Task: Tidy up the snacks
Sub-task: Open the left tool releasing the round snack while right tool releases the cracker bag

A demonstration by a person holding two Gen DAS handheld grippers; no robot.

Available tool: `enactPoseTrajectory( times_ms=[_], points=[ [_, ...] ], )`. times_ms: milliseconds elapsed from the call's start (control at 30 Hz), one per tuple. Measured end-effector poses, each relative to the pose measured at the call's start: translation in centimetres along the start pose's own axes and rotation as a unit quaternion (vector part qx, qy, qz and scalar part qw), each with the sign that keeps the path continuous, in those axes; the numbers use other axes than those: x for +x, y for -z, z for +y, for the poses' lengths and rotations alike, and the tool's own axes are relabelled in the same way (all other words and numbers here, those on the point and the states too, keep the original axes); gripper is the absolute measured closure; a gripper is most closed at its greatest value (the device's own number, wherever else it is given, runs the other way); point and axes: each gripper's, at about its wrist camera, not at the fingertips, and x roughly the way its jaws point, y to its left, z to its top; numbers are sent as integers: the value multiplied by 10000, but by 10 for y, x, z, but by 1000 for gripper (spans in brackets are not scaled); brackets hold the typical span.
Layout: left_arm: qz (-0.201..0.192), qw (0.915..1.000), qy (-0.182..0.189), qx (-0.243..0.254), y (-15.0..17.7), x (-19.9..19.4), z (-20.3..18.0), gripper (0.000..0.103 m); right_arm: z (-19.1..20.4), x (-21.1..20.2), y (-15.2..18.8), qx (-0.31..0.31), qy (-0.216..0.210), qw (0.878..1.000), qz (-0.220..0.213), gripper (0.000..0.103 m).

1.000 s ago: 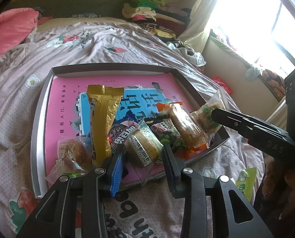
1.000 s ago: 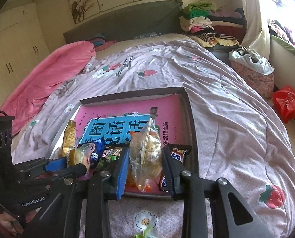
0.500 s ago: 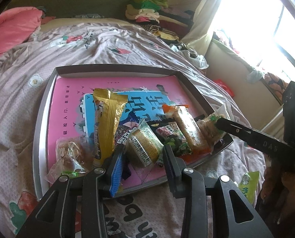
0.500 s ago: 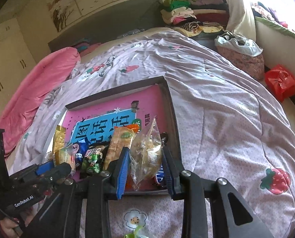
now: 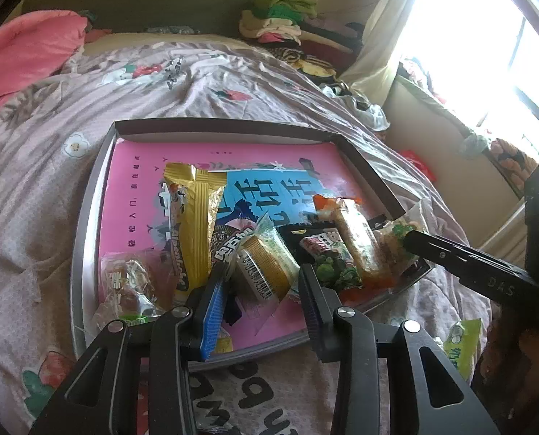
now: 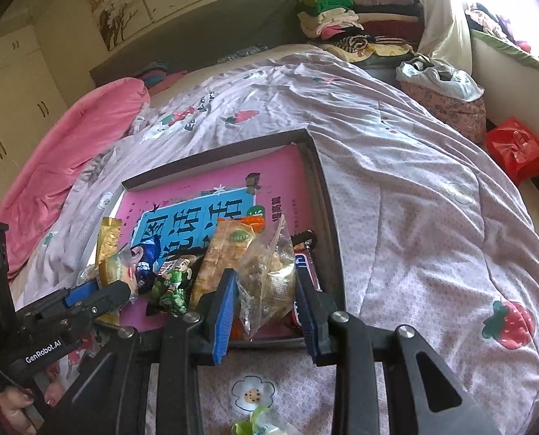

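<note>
Only the right wrist view shows us the dark chocolate bar (image 6: 303, 258) at the tray (image 6: 330, 217) wall. Left hand-held gripper (image 5: 260, 282) grasps the gold-labelled clear packet (image 5: 266, 264); right hand-held gripper (image 6: 266, 295) grasps the crinkled clear snack bag (image 6: 267, 275). Both snacks sit over the tray's near edge, on the bed (image 6: 414, 188).

Sunlit window (image 5: 487, 54) beside bed (image 6: 396, 166), white wardrobe (image 6: 12, 83).

Right claw (image 6: 266, 297) lowered clear snack bag (image 6: 267, 275) into tray (image 6: 333, 224).
</note>
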Motion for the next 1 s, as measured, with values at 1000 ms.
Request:
enactPoseTrajectory(
  times_ms=[1000],
  points=[
    [43,9998,128,-134,2,-5,0,50,-12,-26,-2,82,270,9993,-252,55]
  ],
)
